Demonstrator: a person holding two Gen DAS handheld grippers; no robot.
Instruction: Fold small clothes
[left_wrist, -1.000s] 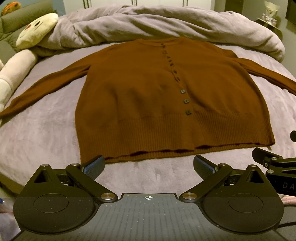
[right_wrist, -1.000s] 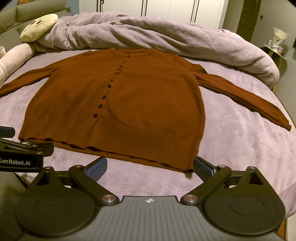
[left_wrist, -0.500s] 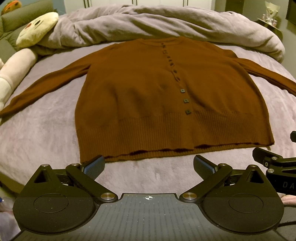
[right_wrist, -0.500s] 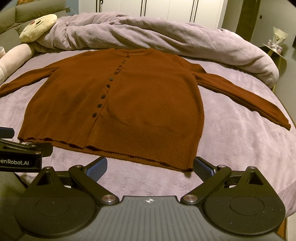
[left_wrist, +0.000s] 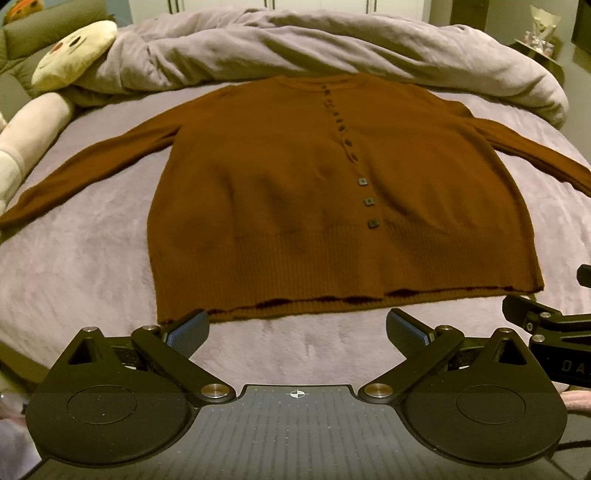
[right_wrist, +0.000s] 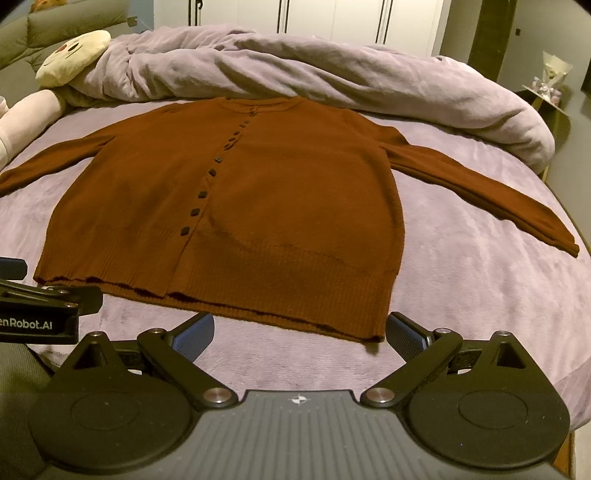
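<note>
A brown buttoned cardigan (left_wrist: 295, 192) (right_wrist: 280, 192) lies flat and face up on the bed, hem toward me, both sleeves spread out to the sides. My left gripper (left_wrist: 297, 332) hovers open just short of the hem, its left pad (left_wrist: 188, 330) near the hem's left corner. My right gripper (right_wrist: 299, 334) is open too, with its right pad (right_wrist: 404, 338) beside the hem's right corner. Nothing is held between either pair of fingers. Each gripper shows at the edge of the other's view.
A lilac bed cover (left_wrist: 92, 266) (right_wrist: 480, 295) lies under the cardigan. A rumpled grey duvet (left_wrist: 332, 44) (right_wrist: 332, 74) runs along the far side. A cream plush toy (left_wrist: 70, 51) (right_wrist: 74, 55) rests at the far left. A side table (right_wrist: 550, 92) stands at the far right.
Almost nothing: both grippers stay open, and the right one has edged slightly closer to the hem.
</note>
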